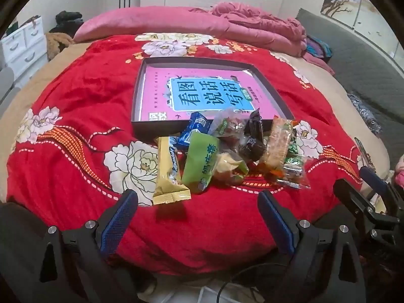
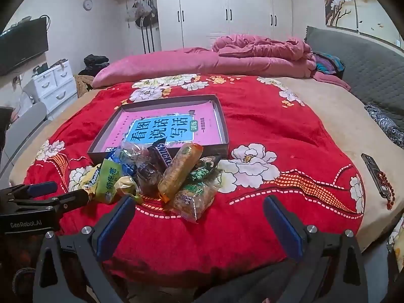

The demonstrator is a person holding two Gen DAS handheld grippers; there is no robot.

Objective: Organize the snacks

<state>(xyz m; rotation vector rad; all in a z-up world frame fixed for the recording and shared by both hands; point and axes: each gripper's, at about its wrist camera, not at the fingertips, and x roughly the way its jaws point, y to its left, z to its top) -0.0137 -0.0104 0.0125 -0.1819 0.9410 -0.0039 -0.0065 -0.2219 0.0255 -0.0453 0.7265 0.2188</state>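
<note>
1. Covering most of both views, a red floral blanket (image 1: 75, 96) lies spread over the bed, with a folded pink quilt (image 1: 252, 25) heaped along the far edge.
2. White wardrobe doors (image 2: 227, 12) fill the back wall, and a white drawer unit (image 2: 55, 85) stands off to the left.
3. On the blanket sits a shallow dark box tray (image 1: 137, 93), its floor taken up by a pink and blue book cover (image 1: 209, 93) printed with Chinese characters.
4. Just in front of the tray's near wall lies the snack pile (image 1: 227, 151), several packets overlapping and a few leaning against or over that wall.
5. At the pile's left are a yellow wafer packet (image 1: 168, 171) and a green packet (image 1: 202, 161); behind them is a blue packet (image 1: 194, 128).
6. Toward the right are a dark chocolate wrapper (image 1: 252, 139) and a clear orange-tinted packet (image 1: 277, 146).
7. The left gripper (image 1: 198, 202) hangs over bare blanket near the yellow packet, jaws spread wide with nothing between them.
8. The right gripper (image 2: 199, 209) likewise stands wide apart and empty, just short of the pile.
9. A dark phone with red beads (image 2: 376, 174) lies well apart at the bed's right edge.
</note>
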